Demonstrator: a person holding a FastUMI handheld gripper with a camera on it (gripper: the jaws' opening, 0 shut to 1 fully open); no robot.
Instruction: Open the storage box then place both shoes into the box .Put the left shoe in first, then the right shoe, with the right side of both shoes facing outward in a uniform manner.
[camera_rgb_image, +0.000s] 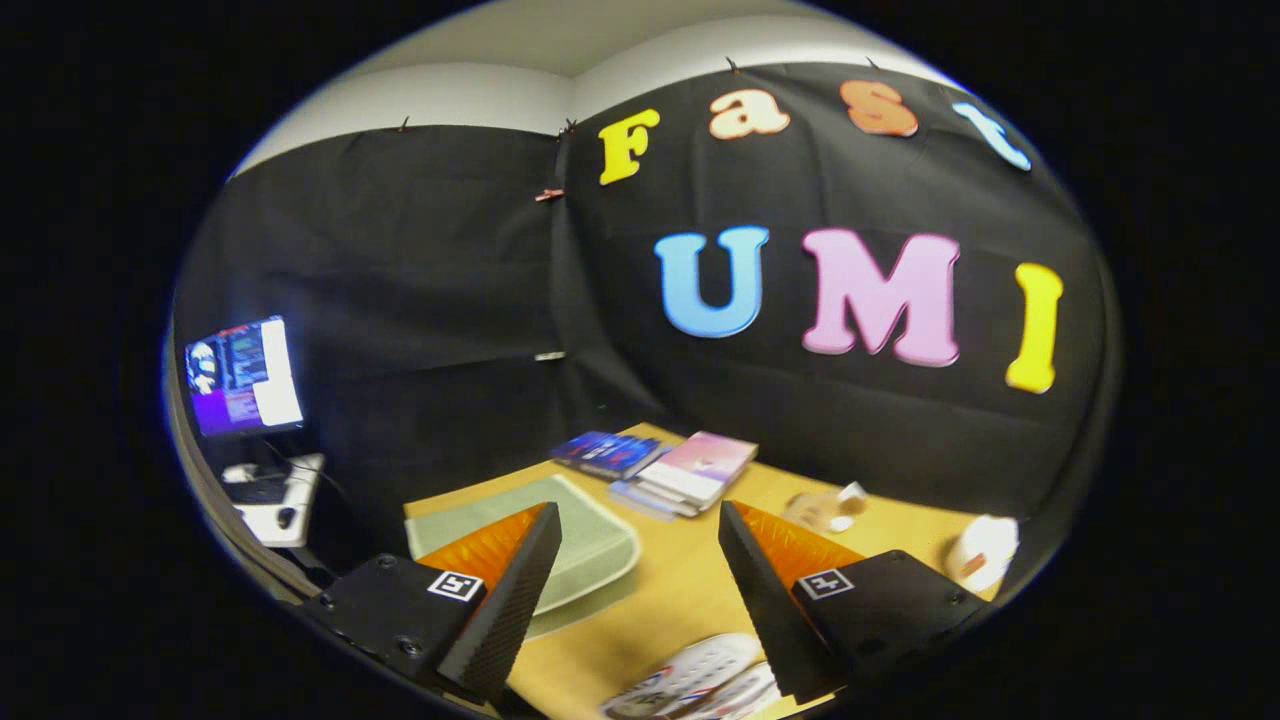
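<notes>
**Gripper open above the table, shoes just below it**

The gripper (640, 560) is held above a wooden table (690, 590), and its two fingers (515, 590) stand wide apart with nothing between them. They touch no object.

The shoes (700, 685) lie on the table low between the fingers, close to the gripper. They are white with some coloured marks, and one has a pattern of small holes. They are cut off by the view, so I cannot tell which one is the left shoe and which is the right, or which way they face.

The box (585, 540) is pale green with rounded corners. It sits on the table just beyond the left finger, which covers part of it. Its top looks flat and closed.

Beyond the box, near the black cloth wall (420, 300), there are some books (670, 470) in two low piles. To the right of them lies a small pale object (825, 508), too blurred to name, and a white round object (985, 552) lies beyond the right finger.

Far to the left, off the table, a lit monitor (243, 377) stands over a white desk (285, 500).
</notes>
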